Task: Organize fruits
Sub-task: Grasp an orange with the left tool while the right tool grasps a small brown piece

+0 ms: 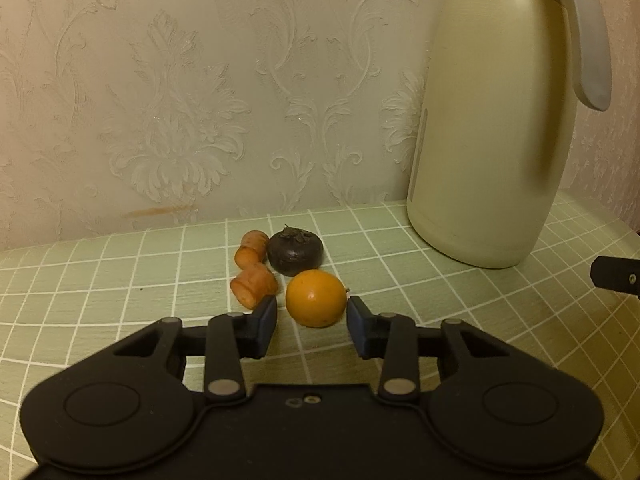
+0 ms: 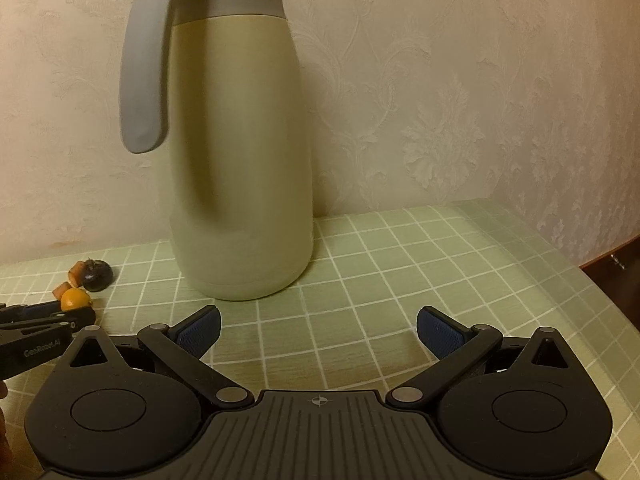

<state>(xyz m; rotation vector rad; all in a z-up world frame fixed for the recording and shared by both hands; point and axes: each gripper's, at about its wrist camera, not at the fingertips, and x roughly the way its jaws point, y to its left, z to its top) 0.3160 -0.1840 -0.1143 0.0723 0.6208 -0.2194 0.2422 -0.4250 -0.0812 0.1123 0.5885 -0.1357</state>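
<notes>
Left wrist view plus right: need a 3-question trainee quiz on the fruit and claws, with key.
1. True or false: the orange lies farther from the left claw than the dark round fruit does.
2. Pick one. The right claw is: A) shut on a carrot piece; B) open with nothing between its fingers; C) out of view.
3. Fill in: in the left wrist view, the cream jug stands to the ____ of the fruit.

Key: 1 false; 2 B; 3 right.
</notes>
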